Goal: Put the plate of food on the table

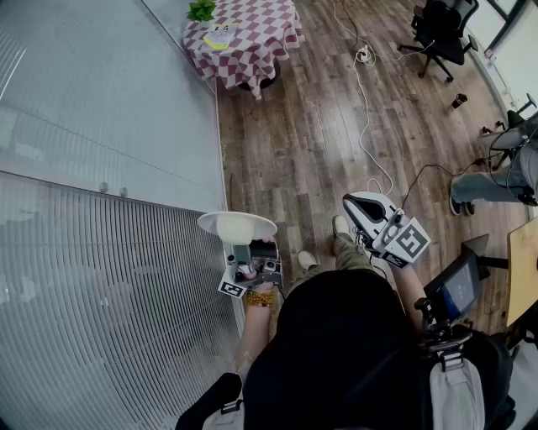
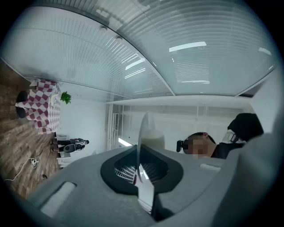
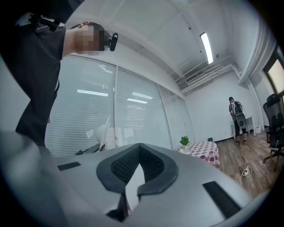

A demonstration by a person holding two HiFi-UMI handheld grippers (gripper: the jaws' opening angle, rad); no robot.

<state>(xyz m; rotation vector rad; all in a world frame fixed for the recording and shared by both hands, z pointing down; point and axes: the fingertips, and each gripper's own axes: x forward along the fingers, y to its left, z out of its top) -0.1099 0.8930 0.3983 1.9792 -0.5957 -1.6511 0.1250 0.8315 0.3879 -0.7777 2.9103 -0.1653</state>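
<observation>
A white plate [image 1: 237, 225] with a pale mound of food on it is held level in front of me, close to the glass wall. My left gripper [image 1: 244, 246] is shut on its near rim. In the left gripper view the plate [image 2: 143, 133] stands edge-on between the closed jaws of that gripper [image 2: 138, 170], with the food [image 2: 154, 141] on its right side. My right gripper [image 1: 357, 206] hangs to the right over the floor, shut and holding nothing [image 3: 138, 150]. The table [image 1: 252, 38] with a red-and-white checked cloth stands far ahead.
A glass wall with blinds [image 1: 101, 168] runs along my left. On the table sit a green plant [image 1: 201, 10] and a yellow item [image 1: 218, 38]. A white cable [image 1: 363, 109] trails over the wood floor. An office chair [image 1: 441, 34] and a seated person's legs [image 1: 487, 186] are at right.
</observation>
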